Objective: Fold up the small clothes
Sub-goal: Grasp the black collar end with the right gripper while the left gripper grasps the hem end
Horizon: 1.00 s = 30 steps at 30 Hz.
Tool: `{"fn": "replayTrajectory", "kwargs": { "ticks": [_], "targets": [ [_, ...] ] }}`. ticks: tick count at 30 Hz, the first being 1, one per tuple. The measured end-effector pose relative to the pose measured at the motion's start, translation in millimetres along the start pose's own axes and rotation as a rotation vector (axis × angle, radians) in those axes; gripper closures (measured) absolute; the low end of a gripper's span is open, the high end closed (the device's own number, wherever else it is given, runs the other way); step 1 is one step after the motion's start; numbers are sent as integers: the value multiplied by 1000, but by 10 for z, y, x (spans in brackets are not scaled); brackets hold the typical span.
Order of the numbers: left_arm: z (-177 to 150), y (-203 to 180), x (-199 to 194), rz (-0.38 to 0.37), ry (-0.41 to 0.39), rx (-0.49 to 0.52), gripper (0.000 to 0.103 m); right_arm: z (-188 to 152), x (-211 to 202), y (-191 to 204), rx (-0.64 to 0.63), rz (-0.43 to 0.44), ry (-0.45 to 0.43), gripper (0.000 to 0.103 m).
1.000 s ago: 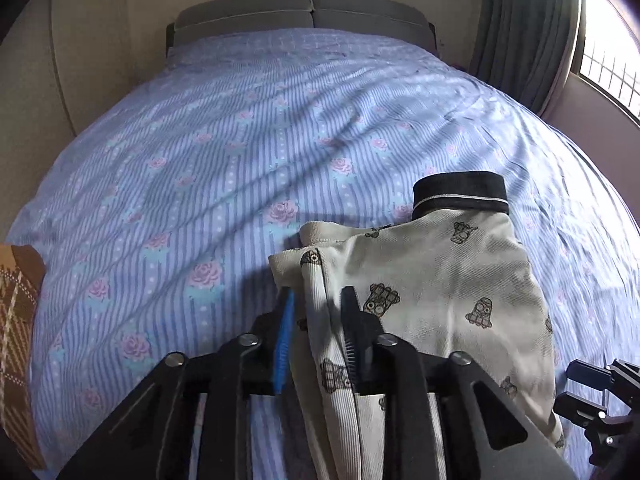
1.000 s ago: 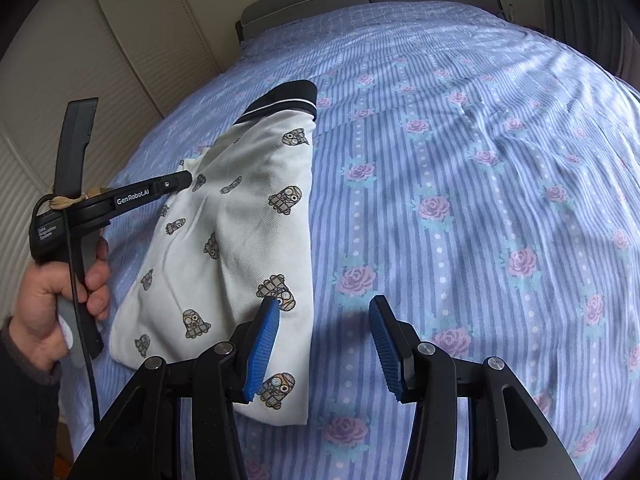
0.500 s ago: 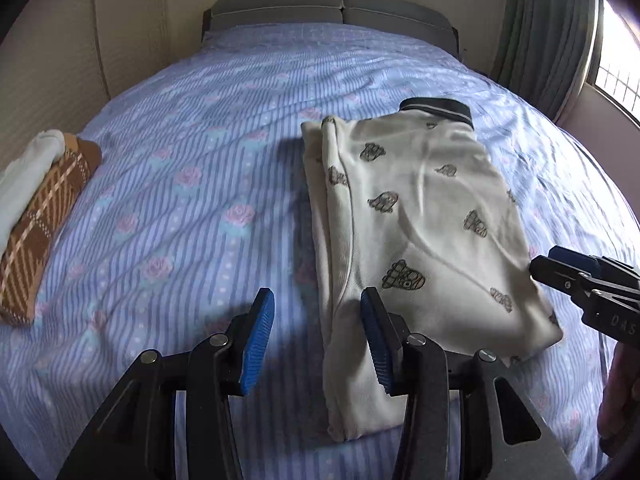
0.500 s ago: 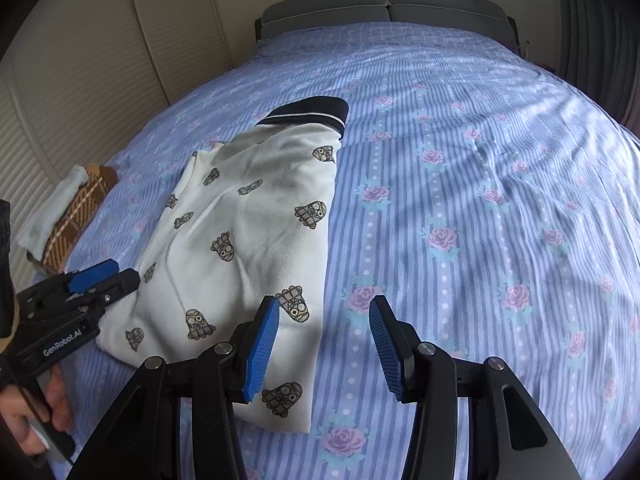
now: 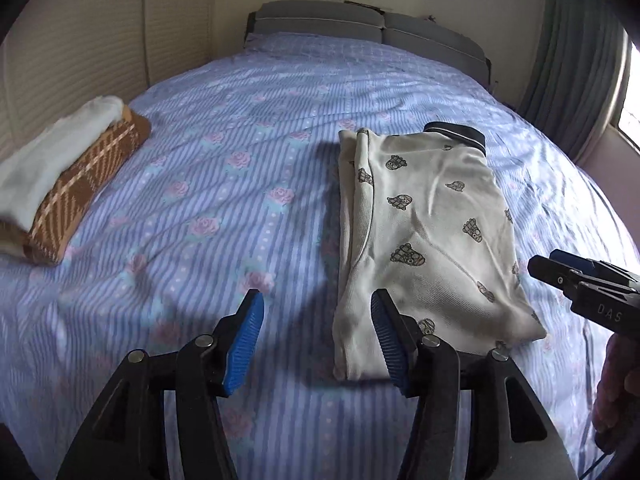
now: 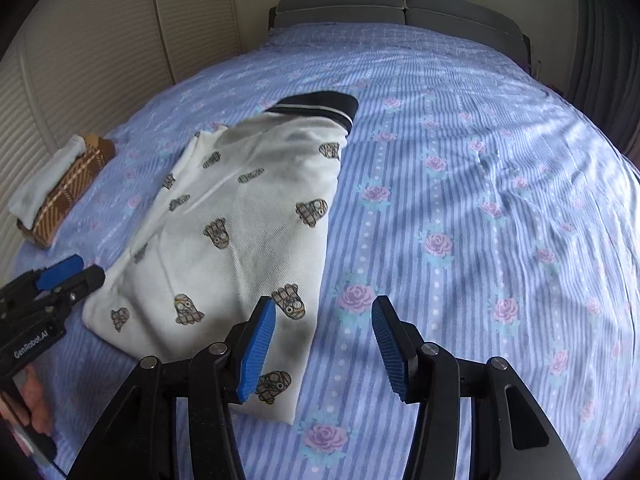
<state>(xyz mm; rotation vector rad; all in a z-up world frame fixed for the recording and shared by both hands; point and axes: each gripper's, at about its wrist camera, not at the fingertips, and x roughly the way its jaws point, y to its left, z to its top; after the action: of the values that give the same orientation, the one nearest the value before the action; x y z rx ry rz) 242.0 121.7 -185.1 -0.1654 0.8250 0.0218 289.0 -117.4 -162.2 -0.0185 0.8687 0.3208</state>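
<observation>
Now both claws, left (image 5: 316, 344) and right (image 6: 324, 350), have just widened, empty, off the folded shirt (image 5: 424, 220).

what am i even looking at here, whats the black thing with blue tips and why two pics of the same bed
Those are two hand-held grippers, one in each of a person's hands, each carrying a camera that looks along its fingers. One picture is from the left gripper, the other from the right gripper. Both have just been opening and now stand open, holding nothing. On the striped bedsheet lies a folded cream shirt with a dark collar. A small stack of folded clothes sits further left.
</observation>
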Motion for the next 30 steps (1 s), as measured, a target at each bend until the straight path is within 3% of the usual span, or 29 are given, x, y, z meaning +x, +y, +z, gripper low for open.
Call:
{"fn": "replayTrajectory", "kwargs": {
  "ticks": [3, 7, 14, 18, 30],
  "targets": [
    [-149, 14, -51, -33, 32, -124, 46, 145, -54, -86, 4, 73, -9, 37],
    [-286, -74, 33, -58, 61, -192, 46, 317, -26, -207, 22, 168, 7, 36],
    [-358, -7, 171, -138, 44, -361, 46, 386, 217, -336, 27, 206, 69, 36],
    [-330, -42, 257, -205, 46, -412, 46, 474, 390, -417, 49, 255, 91, 36],
    [-196, -87, 432, -239, 38, -487, 46, 986, 1093, -473, 97, 400, 185, 36]
  ]
}}
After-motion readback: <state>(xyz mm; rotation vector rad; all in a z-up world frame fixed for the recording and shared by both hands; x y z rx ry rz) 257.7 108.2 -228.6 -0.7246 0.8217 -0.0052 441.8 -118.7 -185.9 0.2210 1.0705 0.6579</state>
